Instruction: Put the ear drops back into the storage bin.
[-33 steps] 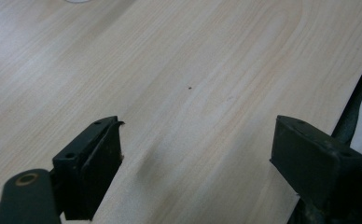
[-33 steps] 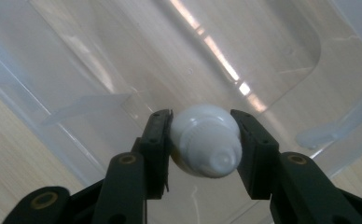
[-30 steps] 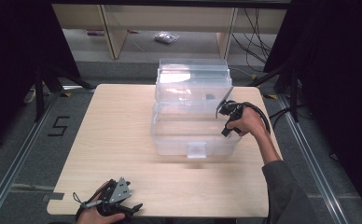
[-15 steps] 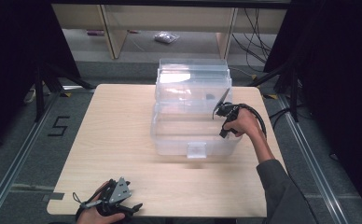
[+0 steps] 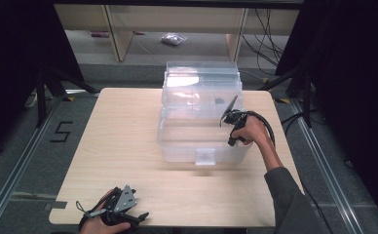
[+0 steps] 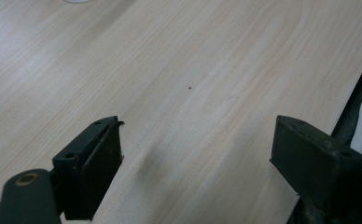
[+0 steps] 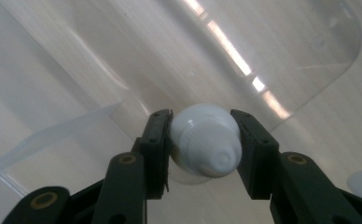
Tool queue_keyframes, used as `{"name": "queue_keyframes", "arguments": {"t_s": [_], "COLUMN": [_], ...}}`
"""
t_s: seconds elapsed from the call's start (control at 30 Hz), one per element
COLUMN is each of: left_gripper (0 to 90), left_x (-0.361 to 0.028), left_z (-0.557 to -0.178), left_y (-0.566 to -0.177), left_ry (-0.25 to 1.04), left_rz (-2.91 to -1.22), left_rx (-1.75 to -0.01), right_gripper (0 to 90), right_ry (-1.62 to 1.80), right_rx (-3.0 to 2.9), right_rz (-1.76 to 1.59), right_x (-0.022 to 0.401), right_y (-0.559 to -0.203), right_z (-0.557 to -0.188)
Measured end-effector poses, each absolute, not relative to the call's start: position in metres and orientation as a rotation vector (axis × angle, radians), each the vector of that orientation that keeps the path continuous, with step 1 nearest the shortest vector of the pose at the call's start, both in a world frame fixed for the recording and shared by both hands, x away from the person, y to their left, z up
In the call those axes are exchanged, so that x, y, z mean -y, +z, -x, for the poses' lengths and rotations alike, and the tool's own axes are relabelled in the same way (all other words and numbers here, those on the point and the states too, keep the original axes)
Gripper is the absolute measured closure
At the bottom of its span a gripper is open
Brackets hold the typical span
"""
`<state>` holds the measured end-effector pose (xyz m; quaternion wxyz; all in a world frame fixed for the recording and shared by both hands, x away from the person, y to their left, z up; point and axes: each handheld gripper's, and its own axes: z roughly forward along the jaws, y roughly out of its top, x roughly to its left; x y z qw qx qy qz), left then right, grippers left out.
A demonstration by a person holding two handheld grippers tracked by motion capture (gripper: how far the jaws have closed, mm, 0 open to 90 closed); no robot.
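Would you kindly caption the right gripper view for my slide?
Right gripper shut on a white rounded object, above the clear plastic bin.

Clear plastic bin (image 5: 201, 141) with its clear lid (image 5: 200, 85) swung up at the rear; sits right of centre on the bench (image 5: 119, 146). A latch tab shows at the middle of its front wall. Small white rounded object (image 7: 206, 140), domed with a stepped nub facing the camera, is gripped between the right tool (image 7: 202, 140) jaws over the open bin.
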<state>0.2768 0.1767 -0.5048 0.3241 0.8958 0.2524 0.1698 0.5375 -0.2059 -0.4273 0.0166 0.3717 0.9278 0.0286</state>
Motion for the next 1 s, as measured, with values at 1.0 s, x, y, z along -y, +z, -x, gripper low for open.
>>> {"name": "queue_keyframes", "arguments": {"t_s": [1.0], "left_gripper": [15.6], "left_x": [-0.176], "left_z": [-0.277], "left_y": [-0.506], "left_ry": [0.432], "left_rz": [-2.337], "left_rx": [-0.689], "right_gripper": [38.9], "right_ry": [0.188], "right_rx": [-2.841], "right_rz": [-1.243], "right_x": [0.207], "right_y": [-0.416], "right_z": [-0.531]}}
